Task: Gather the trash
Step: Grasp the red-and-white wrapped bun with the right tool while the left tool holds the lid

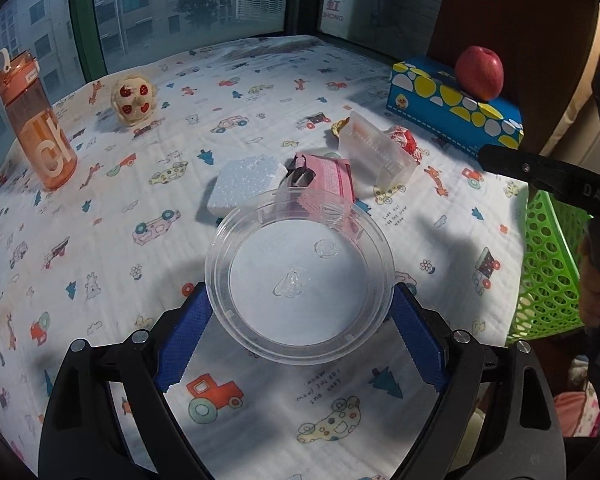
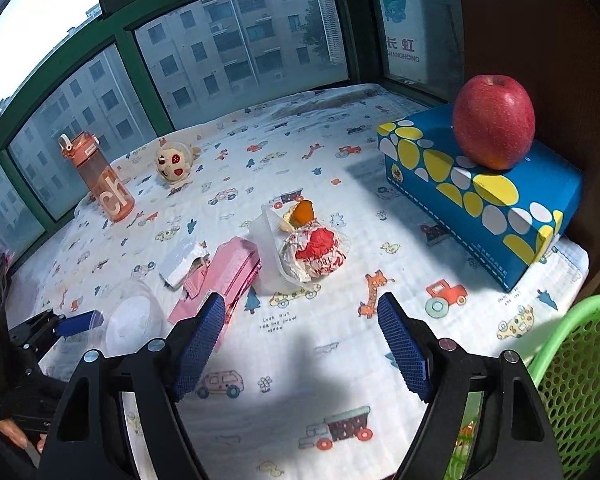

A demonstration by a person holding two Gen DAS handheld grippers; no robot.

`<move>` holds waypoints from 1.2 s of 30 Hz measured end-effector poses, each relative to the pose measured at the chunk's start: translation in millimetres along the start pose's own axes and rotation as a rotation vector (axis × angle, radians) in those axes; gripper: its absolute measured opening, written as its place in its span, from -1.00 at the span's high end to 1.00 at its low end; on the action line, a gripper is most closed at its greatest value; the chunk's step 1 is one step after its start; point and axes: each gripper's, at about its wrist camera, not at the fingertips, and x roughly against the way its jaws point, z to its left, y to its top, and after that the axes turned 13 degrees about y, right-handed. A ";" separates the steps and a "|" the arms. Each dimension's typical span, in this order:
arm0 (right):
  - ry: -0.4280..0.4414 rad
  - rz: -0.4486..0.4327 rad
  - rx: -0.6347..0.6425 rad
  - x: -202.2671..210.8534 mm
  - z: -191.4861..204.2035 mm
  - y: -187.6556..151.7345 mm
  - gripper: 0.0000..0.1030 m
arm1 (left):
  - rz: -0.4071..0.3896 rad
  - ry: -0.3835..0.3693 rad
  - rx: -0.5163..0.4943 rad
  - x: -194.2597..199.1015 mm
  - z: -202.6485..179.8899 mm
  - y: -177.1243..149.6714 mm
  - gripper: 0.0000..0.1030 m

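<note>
My left gripper (image 1: pixel 300 312) is shut on a clear round plastic cup (image 1: pixel 300 280), its blue pads pressing both sides of the rim; the cup also shows in the right wrist view (image 2: pixel 134 320). Behind it lie a white foam block (image 1: pixel 246 186), a pink wrapper (image 1: pixel 328 180), a clear plastic tray (image 1: pixel 376 152) and a crumpled red-and-white wrapper (image 2: pixel 314 252). My right gripper (image 2: pixel 302 336) is open and empty above the cloth, in front of the pink wrapper (image 2: pixel 224 276). A green basket (image 2: pixel 576 380) stands at the table's right edge.
An orange water bottle (image 1: pixel 36 120) and a small round toy (image 1: pixel 134 98) stand at the far left. A blue tissue box (image 2: pixel 480 192) with a red apple (image 2: pixel 494 120) on top sits at the right. Windows line the back.
</note>
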 end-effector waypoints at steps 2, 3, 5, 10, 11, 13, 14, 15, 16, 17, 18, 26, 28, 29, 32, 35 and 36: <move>-0.004 0.002 -0.032 -10.3 -7.2 9.0 -0.37 | 0.000 0.000 0.011 1.0 5.1 -0.4 -0.70; 0.008 0.005 -0.058 -14.8 -12.0 12.8 -0.35 | -0.003 -0.003 0.016 1.7 7.5 -0.3 -0.70; 0.016 0.013 -0.111 -26.3 -21.1 20.8 -0.30 | -0.007 -0.007 0.024 3.1 11.0 -0.5 -0.70; 0.037 0.033 -0.211 -53.7 -39.8 36.6 -0.24 | -0.001 -0.018 0.033 0.8 15.2 -0.5 -0.70; 0.042 0.037 -0.231 -59.0 -43.3 39.0 -0.23 | 0.000 -0.020 0.035 0.0 16.0 -0.5 -0.70; 0.048 0.043 -0.271 -68.6 -50.1 43.3 -0.23 | 0.005 -0.027 0.039 -1.6 17.6 -1.0 -0.70; 0.051 0.048 -0.288 -73.4 -53.5 44.7 -0.22 | 0.008 -0.029 0.041 -2.4 18.4 -1.2 -0.70; 0.050 0.053 -0.307 -77.7 -56.8 45.4 -0.20 | 0.010 -0.029 0.043 -3.4 19.2 -1.3 -0.70; 0.051 0.058 -0.327 -81.8 -60.5 45.6 -0.20 | 0.011 -0.030 0.045 -3.9 20.0 -1.5 -0.70; 0.060 0.064 -0.347 -86.1 -63.6 45.8 -0.19 | 0.011 -0.030 0.047 -4.4 20.9 -1.5 -0.70; 0.067 0.068 -0.365 -89.5 -66.0 45.4 -0.19 | 0.013 -0.029 0.051 -5.0 22.0 -1.4 -0.70; 0.094 0.085 -0.404 -105.9 -68.1 42.2 0.06 | 0.017 -0.026 0.056 -4.6 25.3 -2.5 -0.70; 0.096 0.076 -0.394 -101.6 -66.4 42.0 0.09 | 0.017 -0.024 0.057 -3.6 25.7 -2.8 -0.70; 0.091 0.065 -0.386 -97.9 -65.0 42.1 0.10 | 0.018 -0.022 0.059 -3.3 25.6 -2.6 -0.70; 0.088 0.041 -0.363 -83.5 -61.7 41.9 0.11 | 0.014 -0.025 0.062 -0.1 24.3 -2.6 -0.70; 0.076 0.017 -0.322 -64.1 -56.4 41.4 0.11 | 0.004 -0.030 0.060 5.9 19.6 -1.7 -0.70; 0.079 0.009 -0.312 -56.2 -54.8 40.5 0.11 | 0.001 -0.032 0.059 8.2 17.6 -1.4 -0.70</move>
